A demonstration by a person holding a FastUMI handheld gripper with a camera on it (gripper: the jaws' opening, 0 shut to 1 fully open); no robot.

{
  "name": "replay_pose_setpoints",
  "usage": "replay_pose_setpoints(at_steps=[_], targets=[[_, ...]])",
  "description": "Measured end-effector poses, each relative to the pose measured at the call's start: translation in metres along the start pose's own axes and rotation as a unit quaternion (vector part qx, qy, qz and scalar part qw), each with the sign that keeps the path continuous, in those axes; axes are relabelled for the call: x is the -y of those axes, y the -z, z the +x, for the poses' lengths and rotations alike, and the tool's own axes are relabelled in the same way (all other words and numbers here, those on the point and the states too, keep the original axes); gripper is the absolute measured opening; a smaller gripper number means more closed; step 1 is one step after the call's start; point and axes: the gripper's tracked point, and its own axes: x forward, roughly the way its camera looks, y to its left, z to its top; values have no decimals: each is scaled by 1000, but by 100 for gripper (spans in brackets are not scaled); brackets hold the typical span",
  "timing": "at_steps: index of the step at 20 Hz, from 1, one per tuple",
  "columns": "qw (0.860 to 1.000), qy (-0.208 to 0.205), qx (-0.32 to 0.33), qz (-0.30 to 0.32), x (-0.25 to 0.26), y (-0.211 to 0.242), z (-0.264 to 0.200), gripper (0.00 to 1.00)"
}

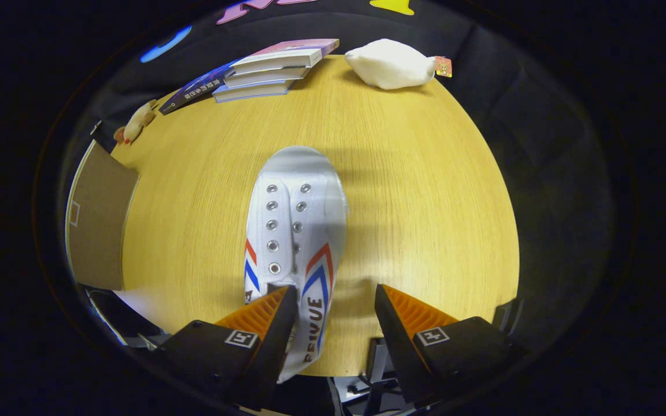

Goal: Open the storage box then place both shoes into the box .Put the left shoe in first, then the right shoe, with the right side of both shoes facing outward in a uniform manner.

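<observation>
A round light-wood table (414, 173) fills the centre. At left stands a brown cardboard storage box (99, 225). A white canvas shoe with red and blue stripes (295, 231) lies mid-frame, toe pointing away. The gripper (336, 303) is spread apart, its left finger (275, 323) over the shoe's heel.
</observation>
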Motion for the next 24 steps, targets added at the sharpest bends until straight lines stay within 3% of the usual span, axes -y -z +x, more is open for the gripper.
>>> replay_pose_setpoints(at_steps=[1, 2, 4, 8, 12, 19, 24], targets=[[1000, -19, -6, 16, -7, -1, 3, 77], [999, -34, -14, 32, -12, 0, 3, 57], [998, -36, -20, 48, -12, -1, -1, 39], [997, -27, -23, 69, -8, 0, 6, 32], [997, -21, -10, 74, -4, -2, 5, 12], [991, -36, -6, 127, -20, -5, -16, 8], [992, -46, 22, 113, -67, -19, -58, 7]])
